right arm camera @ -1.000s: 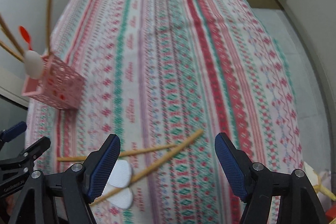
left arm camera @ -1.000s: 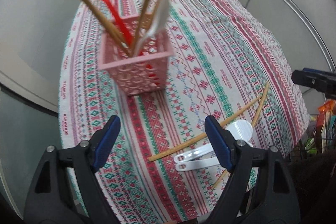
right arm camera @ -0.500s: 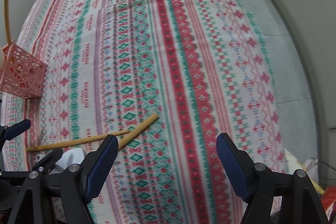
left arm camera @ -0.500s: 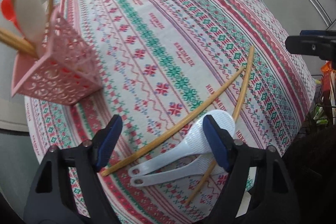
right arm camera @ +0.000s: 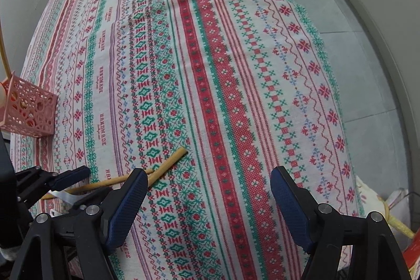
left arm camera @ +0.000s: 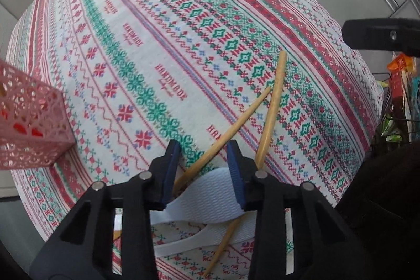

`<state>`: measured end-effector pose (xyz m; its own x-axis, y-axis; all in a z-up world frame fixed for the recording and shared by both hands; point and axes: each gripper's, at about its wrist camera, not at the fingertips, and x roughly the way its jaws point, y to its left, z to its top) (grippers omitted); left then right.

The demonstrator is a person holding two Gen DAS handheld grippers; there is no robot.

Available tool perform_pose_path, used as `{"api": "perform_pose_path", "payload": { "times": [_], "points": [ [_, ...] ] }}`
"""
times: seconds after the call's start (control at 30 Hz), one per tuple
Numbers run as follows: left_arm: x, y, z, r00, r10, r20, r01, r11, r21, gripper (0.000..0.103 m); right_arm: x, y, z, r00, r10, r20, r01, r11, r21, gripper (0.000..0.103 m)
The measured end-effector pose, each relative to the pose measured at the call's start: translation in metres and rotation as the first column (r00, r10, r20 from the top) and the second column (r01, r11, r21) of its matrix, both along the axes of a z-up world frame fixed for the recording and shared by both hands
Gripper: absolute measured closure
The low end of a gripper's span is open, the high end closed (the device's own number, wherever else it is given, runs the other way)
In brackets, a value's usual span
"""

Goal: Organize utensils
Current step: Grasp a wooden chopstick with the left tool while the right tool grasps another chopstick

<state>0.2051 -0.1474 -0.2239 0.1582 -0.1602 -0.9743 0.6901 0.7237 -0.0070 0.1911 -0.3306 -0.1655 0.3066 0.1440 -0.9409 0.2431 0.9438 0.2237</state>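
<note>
My left gripper (left arm camera: pixel 203 148) is low over the table, its jaws partly closed around the bowl of a white spoon (left arm camera: pixel 207 190); a second white spoon (left arm camera: pixel 189 244) lies under it. Two wooden chopsticks (left arm camera: pixel 273 106) cross beside and under the spoons. I cannot tell whether the pads press the spoon. The pink lattice utensil holder (left arm camera: pixel 29 122) stands at the left edge, also in the right wrist view (right arm camera: pixel 29 109). My right gripper (right arm camera: pixel 207 204) is open and empty above the cloth, right of the chopsticks (right arm camera: pixel 168 167). The left gripper (right arm camera: pixel 71 179) shows there too.
A patterned red, green and white tablecloth (right arm camera: pixel 223 70) covers the table. Its right edge drops to a grey floor (right arm camera: pixel 367 70). A wire rack with packets (left arm camera: pixel 399 101) stands past the table's right side.
My left gripper has dropped down onto the spoons and its jaws have narrowed around the upper spoon's bowl. The holder has slid out to the left edge of view. The right gripper has barely shifted.
</note>
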Motion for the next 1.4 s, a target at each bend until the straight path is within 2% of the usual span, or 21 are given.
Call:
{"api": "perform_pose_path", "payload": {
  "times": [0.17,0.2,0.3,0.37,0.43,0.6,0.83,0.93,1.0,1.17,1.3,1.4],
  "points": [
    [0.005,-0.031,-0.002,0.999,-0.033,0.017,0.033,0.999,0.004,0.064,0.000,-0.004,0.000,1.000,-0.009,0.001,0.009,1.000,0.010,0.022],
    [0.007,-0.035,-0.003,0.999,-0.035,0.020,0.035,0.999,0.003,0.067,0.000,-0.004,0.000,1.000,-0.011,0.001,0.011,1.000,0.012,0.022],
    [0.013,-0.052,-0.002,0.998,-0.055,0.034,0.055,0.998,-0.008,0.086,-0.001,-0.009,0.001,1.000,-0.021,0.005,0.021,1.000,0.018,0.022],
    [0.015,-0.064,-0.002,0.996,-0.071,0.052,0.070,0.998,0.003,0.087,-0.002,-0.013,0.002,0.999,-0.035,0.006,0.035,0.999,0.020,0.022],
    [0.017,-0.063,0.000,0.995,-0.079,0.063,0.078,0.997,0.005,0.089,-0.003,-0.018,0.002,0.999,-0.054,0.005,0.053,0.998,0.025,0.022],
    [0.020,-0.050,0.009,0.985,-0.080,0.152,0.074,0.996,0.047,0.093,-0.004,-0.026,0.001,0.997,-0.075,0.002,0.075,0.996,0.037,0.022],
    [0.024,-0.031,0.048,0.971,-0.008,0.238,0.016,0.999,-0.034,0.094,-0.004,-0.025,0.003,0.997,-0.082,0.009,0.081,0.996,0.038,0.022],
    [0.020,-0.012,0.063,0.959,0.025,0.281,-0.007,0.998,-0.066,0.096,-0.001,-0.018,0.001,0.998,-0.068,0.001,0.068,0.997,0.048,0.022],
    [0.014,0.004,0.077,0.953,0.061,0.295,-0.028,0.993,-0.115,0.096,0.001,-0.015,0.000,0.998,-0.064,-0.003,0.064,0.996,0.058,0.022],
    [0.004,0.044,0.105,0.932,0.162,0.325,-0.091,0.971,-0.222,0.096,0.008,-0.004,-0.005,0.998,-0.056,-0.017,0.058,0.996,0.074,0.022],
    [0.002,0.073,0.123,0.909,0.257,0.328,-0.156,0.940,-0.303,0.096,0.013,0.008,-0.014,0.998,-0.045,-0.043,0.049,0.994,0.100,0.022],
    [0.003,0.090,0.126,0.899,0.300,0.319,-0.190,0.923,-0.334,0.096,0.017,0.017,-0.023,0.997,-0.034,-0.066,0.042,0.992,0.118,0.023]
  ]
}}
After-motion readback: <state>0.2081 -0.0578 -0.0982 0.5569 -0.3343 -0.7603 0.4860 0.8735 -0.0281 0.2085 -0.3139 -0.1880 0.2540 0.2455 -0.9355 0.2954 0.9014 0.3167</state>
